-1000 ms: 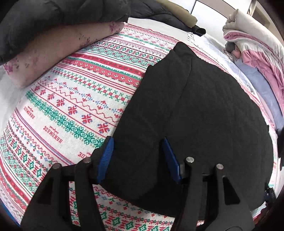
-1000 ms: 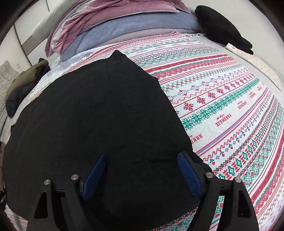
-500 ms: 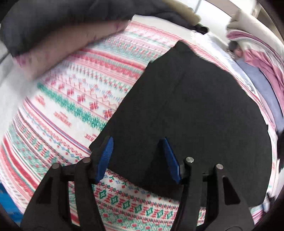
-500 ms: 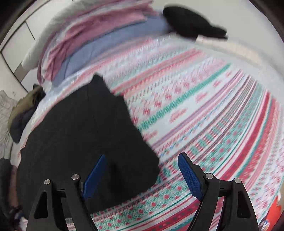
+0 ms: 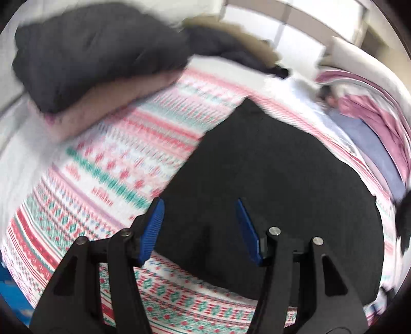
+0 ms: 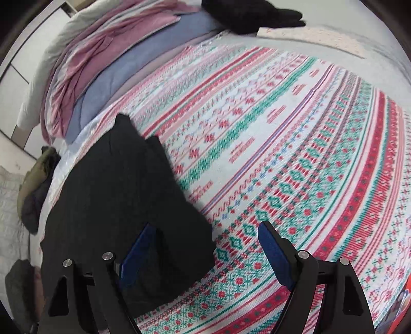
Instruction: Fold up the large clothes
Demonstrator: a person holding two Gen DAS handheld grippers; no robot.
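A black folded garment lies flat on a patterned red, green and white blanket. My left gripper is open and empty, held above the garment's near left edge. In the right wrist view the garment lies at the left, and the blanket fills the right. My right gripper is open and empty, above the garment's near right corner; its right finger is over bare blanket.
A dark grey and pink pile of bedding lies at the far left. Pink and blue folded bedding is stacked at the back. A black cloth lies at the far edge. A dark green jacket sits at the left.
Both grippers have pulled back and risen from the garment, staying open. The right gripper has swung right, so the garment now sits at the left of its view.
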